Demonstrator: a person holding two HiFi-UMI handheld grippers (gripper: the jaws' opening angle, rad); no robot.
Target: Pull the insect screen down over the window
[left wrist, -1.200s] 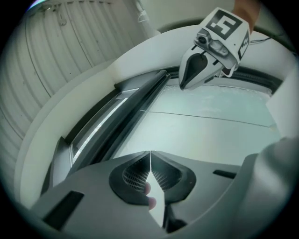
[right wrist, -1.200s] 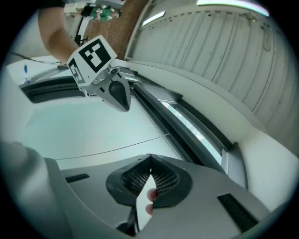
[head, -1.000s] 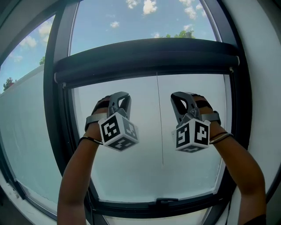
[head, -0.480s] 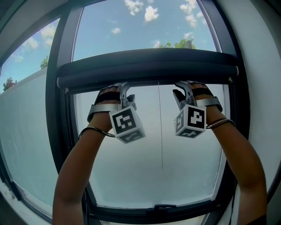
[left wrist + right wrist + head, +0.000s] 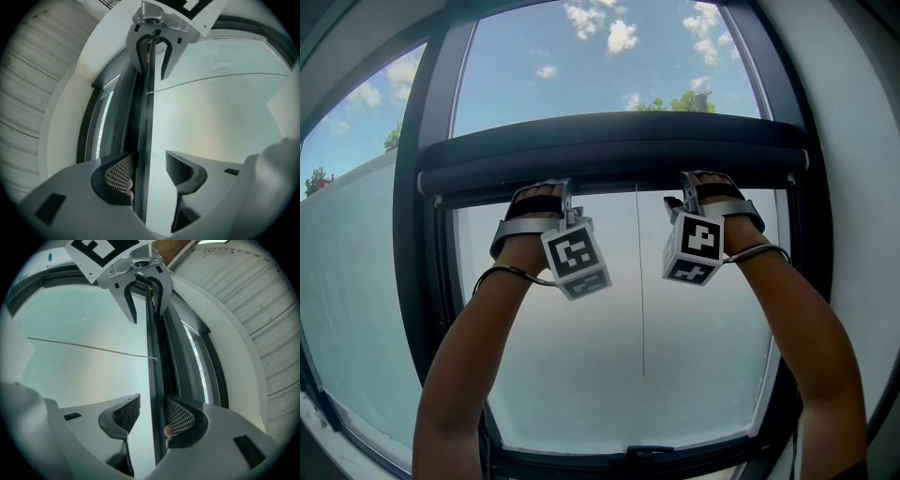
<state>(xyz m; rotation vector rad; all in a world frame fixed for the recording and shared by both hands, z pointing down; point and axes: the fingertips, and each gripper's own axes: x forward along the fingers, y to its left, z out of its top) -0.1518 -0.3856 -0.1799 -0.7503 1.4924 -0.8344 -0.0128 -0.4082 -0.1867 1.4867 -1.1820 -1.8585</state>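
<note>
The insect screen's dark pull bar [image 5: 609,150] spans the window about a third of the way down. Both grippers are raised to its lower edge, the left gripper [image 5: 548,192] left of centre and the right gripper [image 5: 705,183] right of centre. In the left gripper view the bar [image 5: 144,117] runs between the left gripper's [image 5: 149,168] jaws, which have just been opening; a gap shows beside the right pad. In the right gripper view the bar [image 5: 154,343] likewise passes between the right gripper's [image 5: 154,414] jaws, also just opening, with its left pad clear of the bar.
A thin pull cord [image 5: 640,281] hangs from the bar's middle down the pane. The dark window frame [image 5: 427,281] closes in both sides, with a handle [image 5: 642,457] on the bottom rail. White wall curves around the right of the frame [image 5: 853,187].
Both hands have risen from below the bar up to it. Their jaws now straddle the bar, and both grippers have rolled a little.
</note>
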